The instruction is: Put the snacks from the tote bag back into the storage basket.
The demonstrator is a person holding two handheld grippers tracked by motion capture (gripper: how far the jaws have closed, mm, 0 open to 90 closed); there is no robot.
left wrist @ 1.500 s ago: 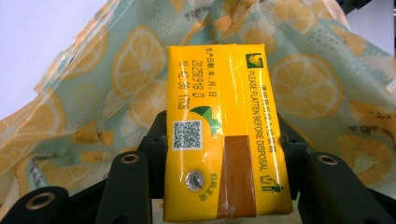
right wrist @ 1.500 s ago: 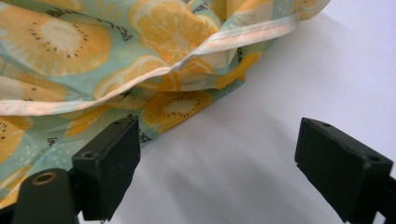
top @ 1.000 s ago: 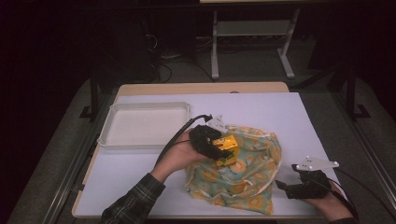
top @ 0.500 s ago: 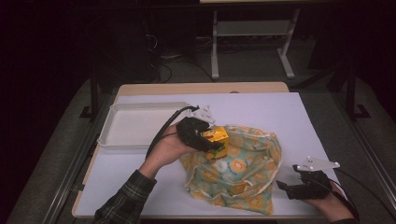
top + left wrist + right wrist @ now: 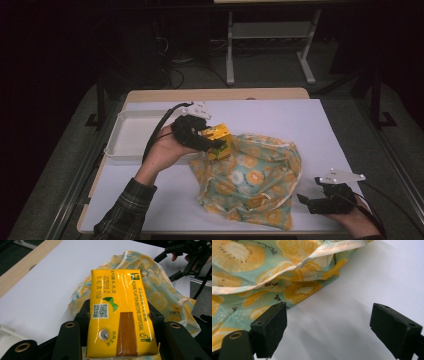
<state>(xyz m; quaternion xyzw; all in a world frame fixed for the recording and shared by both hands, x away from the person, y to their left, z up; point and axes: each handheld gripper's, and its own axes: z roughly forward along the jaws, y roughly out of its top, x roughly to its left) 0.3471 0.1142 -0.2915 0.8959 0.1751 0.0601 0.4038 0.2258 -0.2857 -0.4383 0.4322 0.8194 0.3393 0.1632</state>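
Two hand-held grippers over white worktop (image 5: pixel 280 115). Left hand-held gripper (image 5: pixel 212 142) clamped yellow drink carton (image 5: pixel 219 140) at half width, carton raised above far-left edge of fruit-print cloth bag (image 5: pixel 255 180). Right hand-held gripper (image 5: pixel 312 202) stood wide, nothing between jaws, near bag's near-right corner; left jaw just beside cloth.

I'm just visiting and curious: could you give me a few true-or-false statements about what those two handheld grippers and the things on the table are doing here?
1. The left gripper holds a yellow drink carton. True.
2. The right gripper clamps the fruit-print cloth bag. False: its jaws stand open beside the bag.
3. The white tray lies left of the bag. True.
4. The carton sits in the tray. False: it is held above the bag's edge.
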